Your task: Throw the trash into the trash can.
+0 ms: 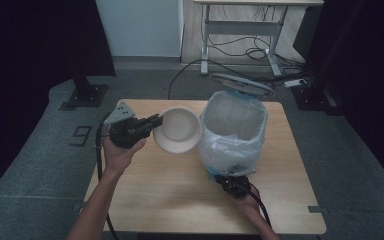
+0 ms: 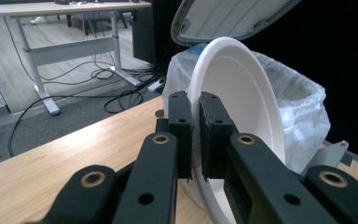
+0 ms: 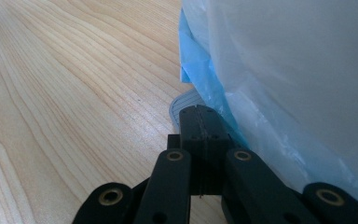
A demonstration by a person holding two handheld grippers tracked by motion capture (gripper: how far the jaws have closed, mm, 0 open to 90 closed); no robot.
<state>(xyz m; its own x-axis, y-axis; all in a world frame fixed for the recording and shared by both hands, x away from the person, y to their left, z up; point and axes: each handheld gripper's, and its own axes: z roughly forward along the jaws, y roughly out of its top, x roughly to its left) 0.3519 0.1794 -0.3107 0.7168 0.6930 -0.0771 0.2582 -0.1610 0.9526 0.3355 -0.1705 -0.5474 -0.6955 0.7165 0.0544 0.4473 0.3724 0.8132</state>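
Left hand-held gripper: pinching the rim of a white foam bowl, one jaw on each side of the rim; in the left gripper view the pads press on the thin white edge.
Bowl: lifted off the surface and tipped on its edge, its hollow facing the high camera; it hangs just beside the bin, to the left of it in the high view, with the near rim of the bin close to the bowl's right edge.
Right hand-held gripper: jaws pressed together with nothing between them; the tips sit low at the front foot of the bin, on or just over a small grey ridged pedal that pokes out from under the bag. I cannot tell whether they bear down on it.
Bin: stands on the right half of the surface, lined with a pale see-through bag over a blue one; the bag's top is folded out over the rim.
Lid: raised, hinged at the far side, tilted up behind the opening.
Surface: light wooden tabletop, bare in front of the bin.
Left hand: wrapped round the gripper body, forearm coming in from the bottom edge.
Background: grey carpet, a white-legged desk with loose cables beneath it.
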